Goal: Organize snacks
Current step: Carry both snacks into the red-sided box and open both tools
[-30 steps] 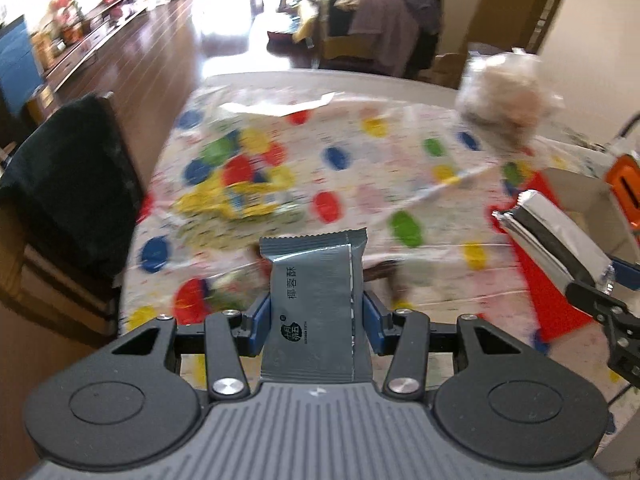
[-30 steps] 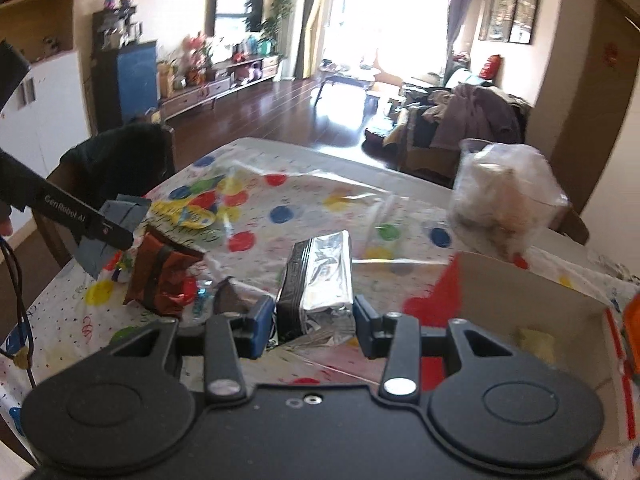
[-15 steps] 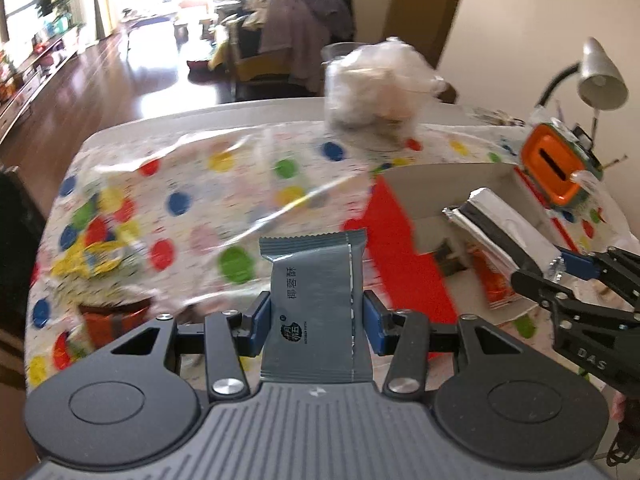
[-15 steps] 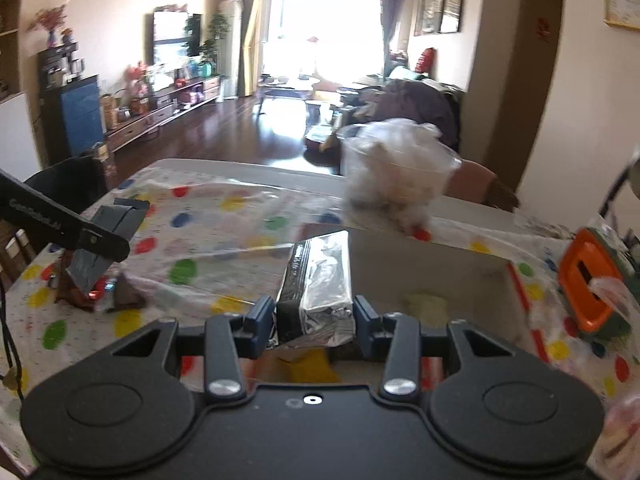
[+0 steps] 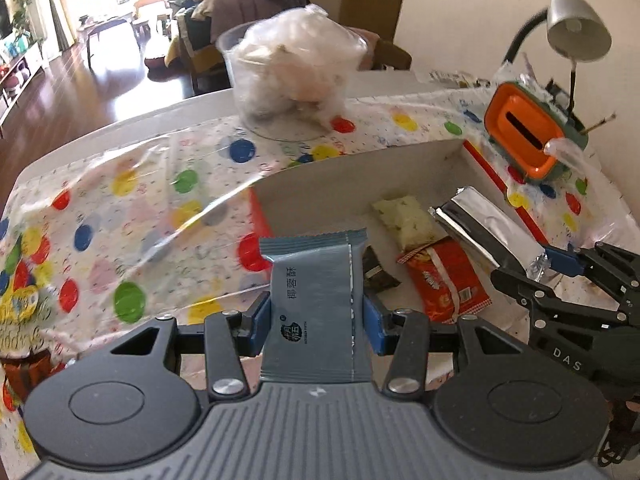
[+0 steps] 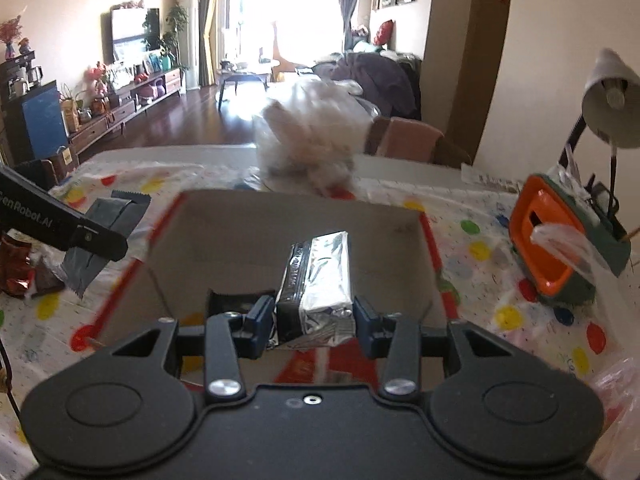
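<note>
- Sunlit living room with dark wooden floor lies behind a table covered in a white cloth with coloured dots under clear plastic film.
- On the table sits a shallow open cardboard box with red outer sides, its inside pale grey.
- Inside the box lie a pale yellowish snack packet, a red snack packet with white lettering and a small dark wrapper.
- The left gripper is clamped on a flat blue-grey snack packet with printed characters, held upright between its blue pads just at the box's near left edge.
- The right gripper grips a silver foil snack bar with a dark side panel, held above the box's interior.
- Beyond the box stands a clear plastic tub stuffed with white bags.
- To the right are an orange and green holder and a grey desk lamp.
- At the table's left edge lie a reddish-brown foil wrapper and a yellow crumpled packet.
</note>
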Motion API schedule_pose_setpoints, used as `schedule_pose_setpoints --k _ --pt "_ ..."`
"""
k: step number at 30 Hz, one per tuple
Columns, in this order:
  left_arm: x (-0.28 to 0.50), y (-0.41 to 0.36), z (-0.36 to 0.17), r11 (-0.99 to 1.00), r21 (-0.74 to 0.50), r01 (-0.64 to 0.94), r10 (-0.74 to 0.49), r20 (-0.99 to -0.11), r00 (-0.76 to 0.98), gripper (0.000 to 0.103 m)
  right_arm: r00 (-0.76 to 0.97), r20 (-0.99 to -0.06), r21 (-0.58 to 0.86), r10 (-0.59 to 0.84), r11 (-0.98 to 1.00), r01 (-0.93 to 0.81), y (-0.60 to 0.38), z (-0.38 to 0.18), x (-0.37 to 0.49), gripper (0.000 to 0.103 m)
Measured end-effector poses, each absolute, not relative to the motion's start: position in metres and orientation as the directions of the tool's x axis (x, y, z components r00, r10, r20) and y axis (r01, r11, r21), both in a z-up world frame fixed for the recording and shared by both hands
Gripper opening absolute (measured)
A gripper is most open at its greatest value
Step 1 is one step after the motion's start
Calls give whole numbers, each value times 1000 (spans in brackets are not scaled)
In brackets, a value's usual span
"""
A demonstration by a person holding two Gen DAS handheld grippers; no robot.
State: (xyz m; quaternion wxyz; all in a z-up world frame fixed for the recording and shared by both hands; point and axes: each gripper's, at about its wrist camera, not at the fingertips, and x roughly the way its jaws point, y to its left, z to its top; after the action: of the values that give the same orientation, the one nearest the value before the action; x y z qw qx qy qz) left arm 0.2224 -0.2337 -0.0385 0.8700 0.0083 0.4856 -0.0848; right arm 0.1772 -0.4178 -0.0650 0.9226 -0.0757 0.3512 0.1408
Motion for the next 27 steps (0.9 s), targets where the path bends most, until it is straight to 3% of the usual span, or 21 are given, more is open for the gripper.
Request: schedule_pose_setpoints --k 14,27 --pt "286 -305 -80 981 34 190 -47 -913 405 47 640 -730 27 238 947 -321 -443 -95 211 41" --pt "335 -310 -120 986 -8 169 -38 -984 175 47 534 -802 60 269 925 -376 -437 -109 233 42"
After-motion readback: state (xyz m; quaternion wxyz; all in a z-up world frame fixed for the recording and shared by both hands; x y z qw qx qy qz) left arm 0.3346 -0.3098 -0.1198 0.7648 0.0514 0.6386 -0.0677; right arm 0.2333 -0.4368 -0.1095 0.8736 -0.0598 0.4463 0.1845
